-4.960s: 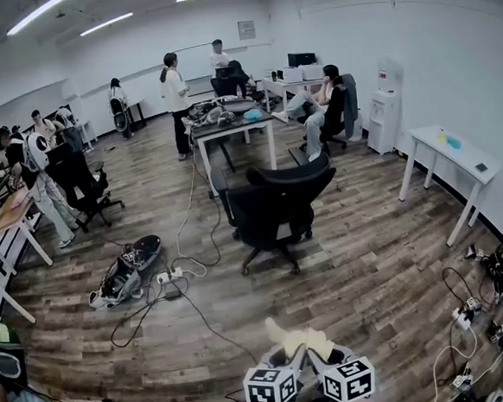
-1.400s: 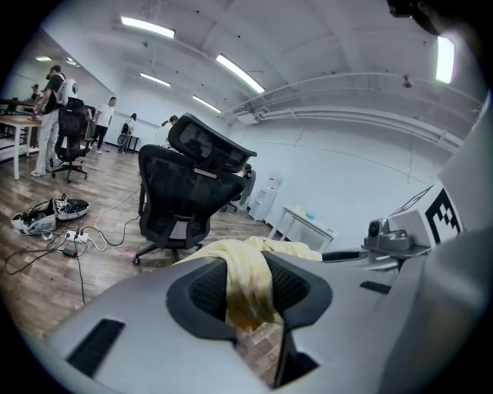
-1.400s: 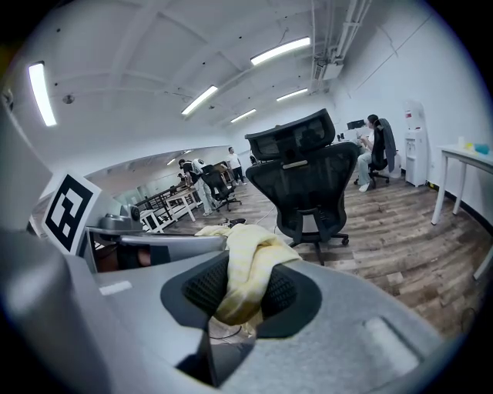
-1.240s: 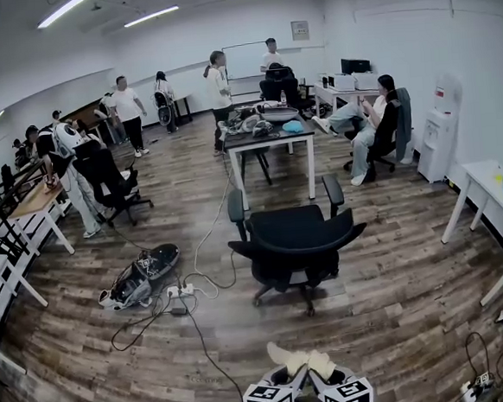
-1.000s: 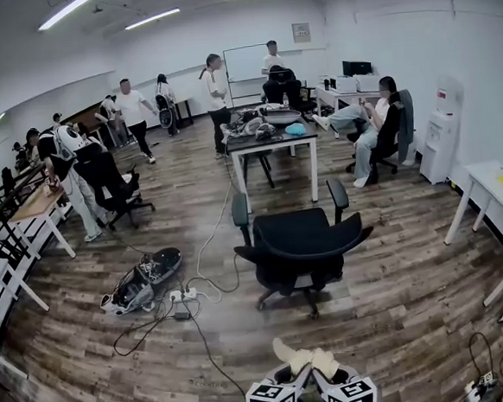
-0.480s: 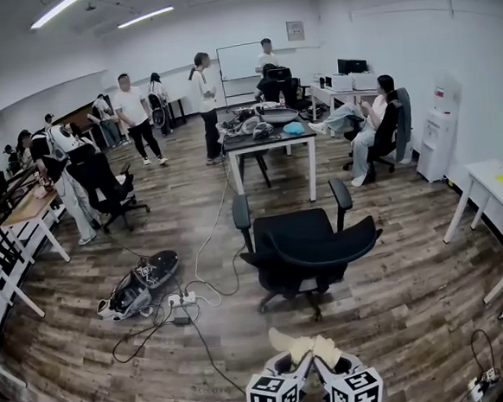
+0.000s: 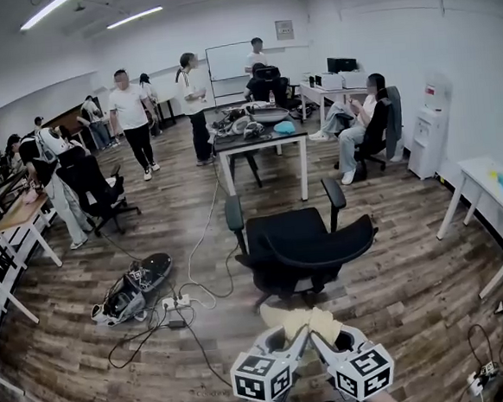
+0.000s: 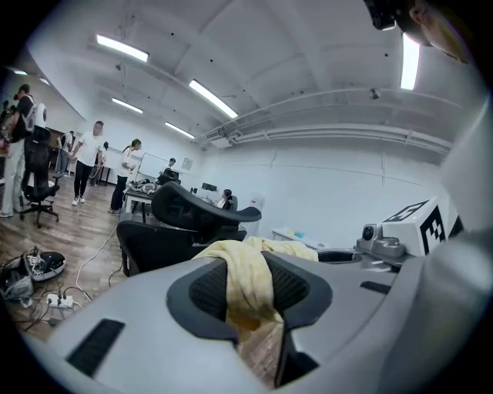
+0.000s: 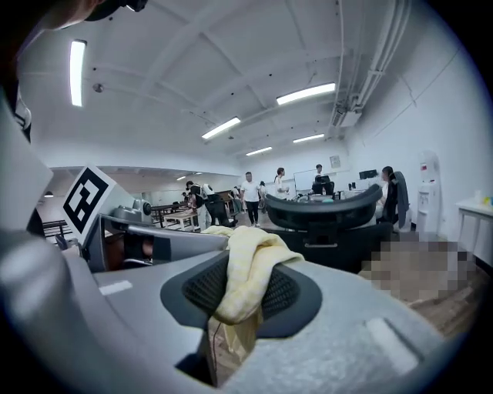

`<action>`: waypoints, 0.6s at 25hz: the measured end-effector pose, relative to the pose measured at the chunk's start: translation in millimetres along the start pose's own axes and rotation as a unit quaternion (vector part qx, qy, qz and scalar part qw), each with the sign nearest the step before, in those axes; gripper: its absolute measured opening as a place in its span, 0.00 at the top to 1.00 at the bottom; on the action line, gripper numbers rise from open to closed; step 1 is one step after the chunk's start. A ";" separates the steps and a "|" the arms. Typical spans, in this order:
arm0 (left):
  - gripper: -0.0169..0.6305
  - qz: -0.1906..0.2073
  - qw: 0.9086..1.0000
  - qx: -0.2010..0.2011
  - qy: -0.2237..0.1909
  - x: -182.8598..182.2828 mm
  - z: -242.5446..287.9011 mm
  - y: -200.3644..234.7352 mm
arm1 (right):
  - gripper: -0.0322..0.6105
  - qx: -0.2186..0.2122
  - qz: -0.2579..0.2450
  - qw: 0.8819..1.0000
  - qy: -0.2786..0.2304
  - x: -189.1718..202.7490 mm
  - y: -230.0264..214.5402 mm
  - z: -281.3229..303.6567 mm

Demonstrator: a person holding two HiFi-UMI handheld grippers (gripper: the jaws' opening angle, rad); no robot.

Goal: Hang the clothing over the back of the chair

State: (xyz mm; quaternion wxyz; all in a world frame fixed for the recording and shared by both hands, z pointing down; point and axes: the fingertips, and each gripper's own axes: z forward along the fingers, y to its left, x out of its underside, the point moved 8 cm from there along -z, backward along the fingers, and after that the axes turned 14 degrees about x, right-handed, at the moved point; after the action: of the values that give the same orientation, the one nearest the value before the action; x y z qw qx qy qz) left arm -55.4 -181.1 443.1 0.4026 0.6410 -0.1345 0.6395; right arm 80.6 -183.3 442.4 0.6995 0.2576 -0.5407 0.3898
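Note:
A pale yellow piece of clothing is bunched between my two grippers at the bottom of the head view. The left gripper and the right gripper stand side by side, each shut on a fold of it. In the left gripper view the clothing runs down between the black pads; the right gripper view shows the clothing the same way. The black office chair stands just beyond, its curved back turned toward me, apart from the clothing. The chair back sits a little above jaw level.
A dark table with clutter stands behind the chair. A power strip with cables and a black bag lie on the floor at left. A white desk is at right. Several people stand at the back; one sits.
Both grippers have risen together with the clothing and now sit closer to the chair back. The chair looks nearer. People at the back have walked.

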 end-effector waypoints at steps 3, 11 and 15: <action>0.80 0.008 1.000 0.008 -0.002 -20.8 0.0 -4.3 | 0.80 -0.002 0.015 1.000 -0.019 -17.2 -1.8 -3.6; 0.80 0.024 0.998 0.044 -0.025 -58.6 7.1 -3.0 | 0.80 -0.003 0.036 0.998 -0.056 -51.5 -11.4 -3.5; 0.80 0.038 0.997 0.052 -0.033 -79.0 13.3 -0.1 | 0.80 0.003 0.025 0.997 -0.074 -70.3 -15.9 1.2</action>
State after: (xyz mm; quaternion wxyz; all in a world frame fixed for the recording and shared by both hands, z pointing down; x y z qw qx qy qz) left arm -57.5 -217.2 371.6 0.3396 0.6761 -0.1383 0.6391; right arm 85.3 -211.9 376.4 0.6465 0.2739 -0.5967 0.3885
